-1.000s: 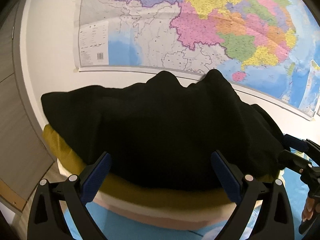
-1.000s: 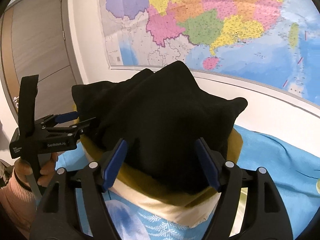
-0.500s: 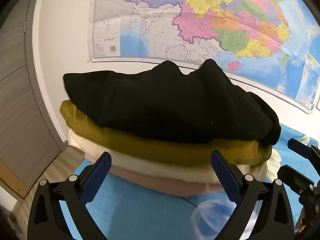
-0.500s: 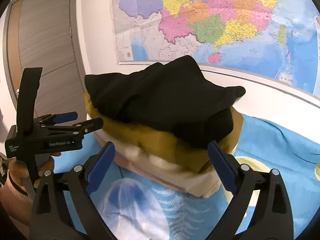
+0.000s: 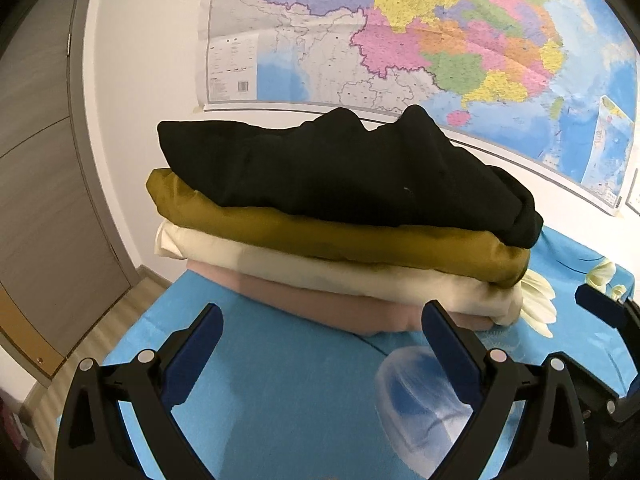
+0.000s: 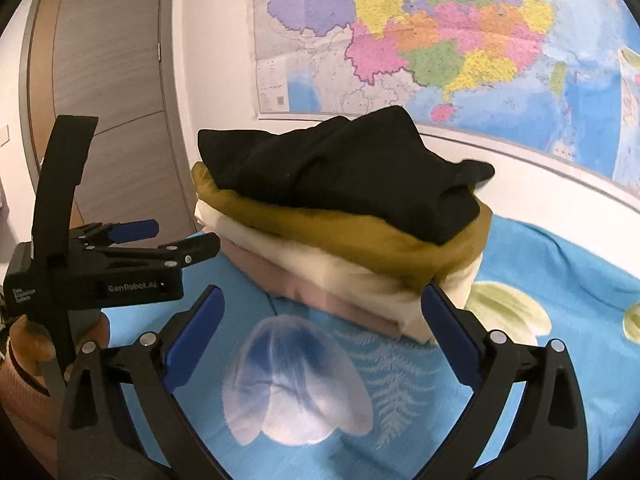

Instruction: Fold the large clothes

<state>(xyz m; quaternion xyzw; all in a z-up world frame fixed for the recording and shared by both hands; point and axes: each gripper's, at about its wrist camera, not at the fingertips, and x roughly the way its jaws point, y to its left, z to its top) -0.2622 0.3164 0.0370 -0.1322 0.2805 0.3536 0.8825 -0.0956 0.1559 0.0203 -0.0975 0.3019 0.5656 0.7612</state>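
Fingers (image 5: 320,332) apart before folded black garment (image 5: 348,172)

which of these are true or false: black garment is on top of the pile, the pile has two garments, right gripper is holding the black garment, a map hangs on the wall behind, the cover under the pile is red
1. The black garment tops the pile: true.
2. The pile has two garments: false. Four layers show: black, mustard garment, cream garment, pink garment.
3. The right gripper holds the black garment: false. Its jaws stand open and empty, short of the pile.
4. A map hangs on the wall behind: true.
5. The cover is red: false. It is blue.
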